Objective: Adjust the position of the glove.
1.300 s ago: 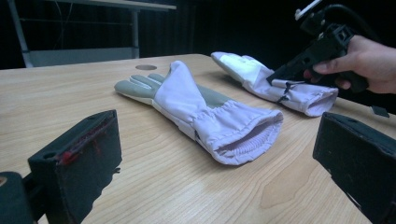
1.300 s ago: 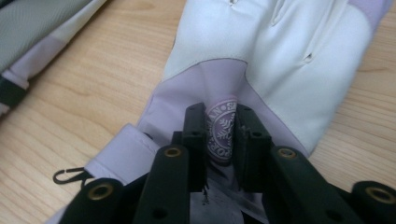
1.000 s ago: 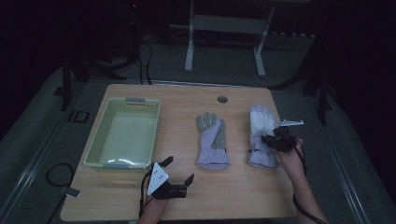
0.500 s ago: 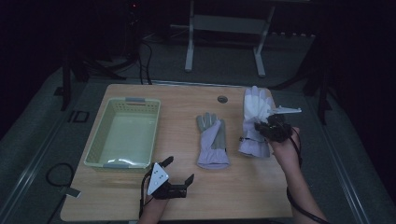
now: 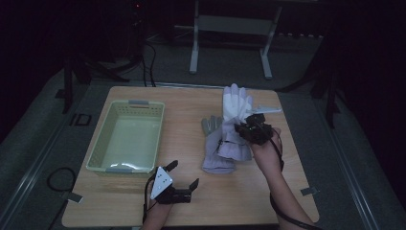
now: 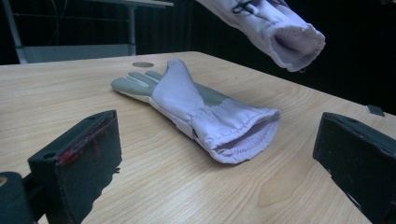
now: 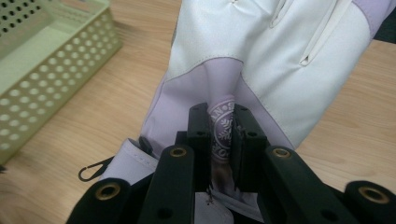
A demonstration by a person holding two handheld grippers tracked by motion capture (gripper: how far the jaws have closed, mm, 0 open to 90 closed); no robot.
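— Why pinch the white glove [image 5: 235, 108] mid-body?
— So the right gripper [image 5: 249, 130] can lift it clear — basket [image 5: 146, 106] waits at nine o'clock.
— And the left gripper [image 5: 183, 179]?
— Jaws apart, holding nothing, facing the second glove [image 6: 201, 109].

Right gripper [image 7: 223, 135] has its jaws pinched tight on a fold of the white-and-lilac glove [image 7: 261, 60]; green perforated basket [image 7: 42, 65] sits at 10 o'clock on the bench [image 7: 116, 88].
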